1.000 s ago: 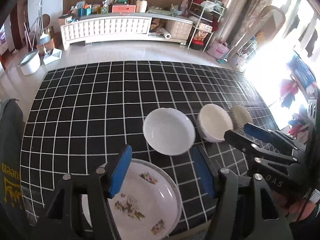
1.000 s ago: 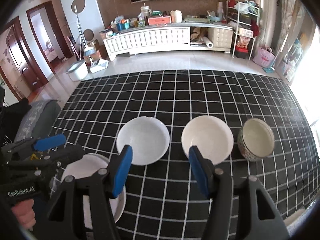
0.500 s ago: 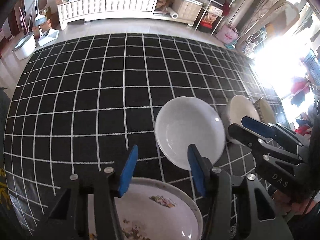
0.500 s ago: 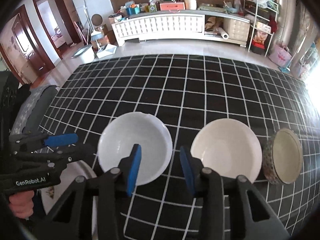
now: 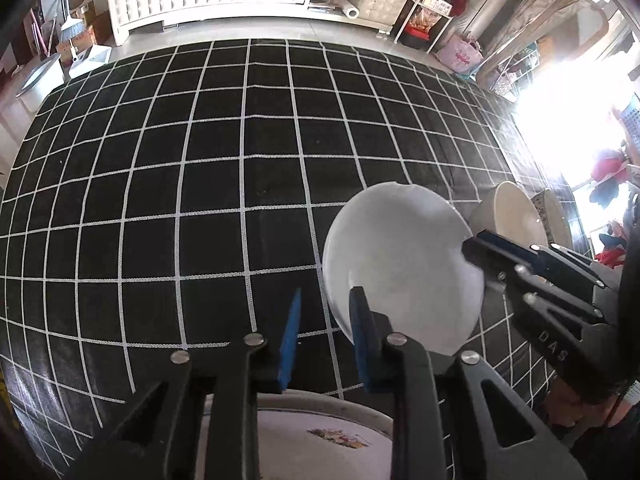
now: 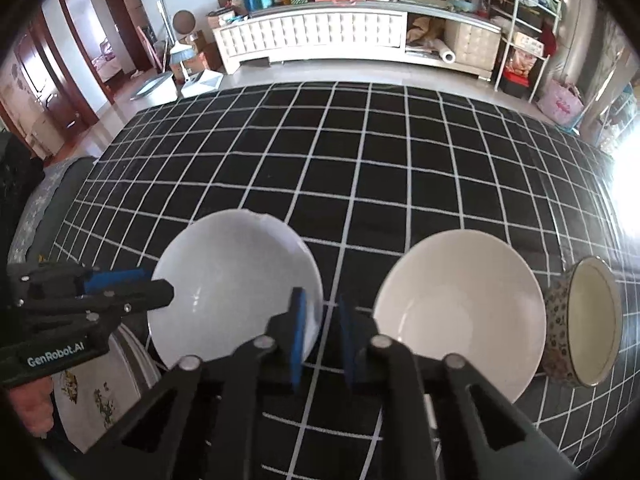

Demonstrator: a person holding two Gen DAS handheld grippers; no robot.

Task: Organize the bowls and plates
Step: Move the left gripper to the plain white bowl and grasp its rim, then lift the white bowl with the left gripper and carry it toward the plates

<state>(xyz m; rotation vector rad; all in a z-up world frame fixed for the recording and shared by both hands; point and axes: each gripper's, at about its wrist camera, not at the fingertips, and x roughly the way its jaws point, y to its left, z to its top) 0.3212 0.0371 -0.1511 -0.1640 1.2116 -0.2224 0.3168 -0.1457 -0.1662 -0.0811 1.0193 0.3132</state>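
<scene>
A white bowl point(image 6: 236, 284) is seen on the black cloth with a white grid point(image 6: 360, 184), plain and glossy inside, shallow, with a small chip in its far rim; it is set between a flowered plate point(image 6: 92, 392) at the near left and a cream bowl point(image 6: 460, 312) to its right. A patterned bowl point(image 6: 588, 324) with a cream inside and a speckled outer wall is placed just beside the cream bowl, at the right end of the row.

The white bowl's right edge is straddled by the right gripper point(image 6: 320, 336); its blue pads are drawn close on either side of the rim, but a narrow gap is shown, and whether the rim is pinched cannot be told. The bowl's left edge is met by the left gripper point(image 5: 326, 332); its jaws are likewise narrowed, with one pad over the rim, and a firm hold cannot be told. The flowered plate point(image 5: 320, 440) is seen below the left gripper, white with small floral motifs.
</scene>
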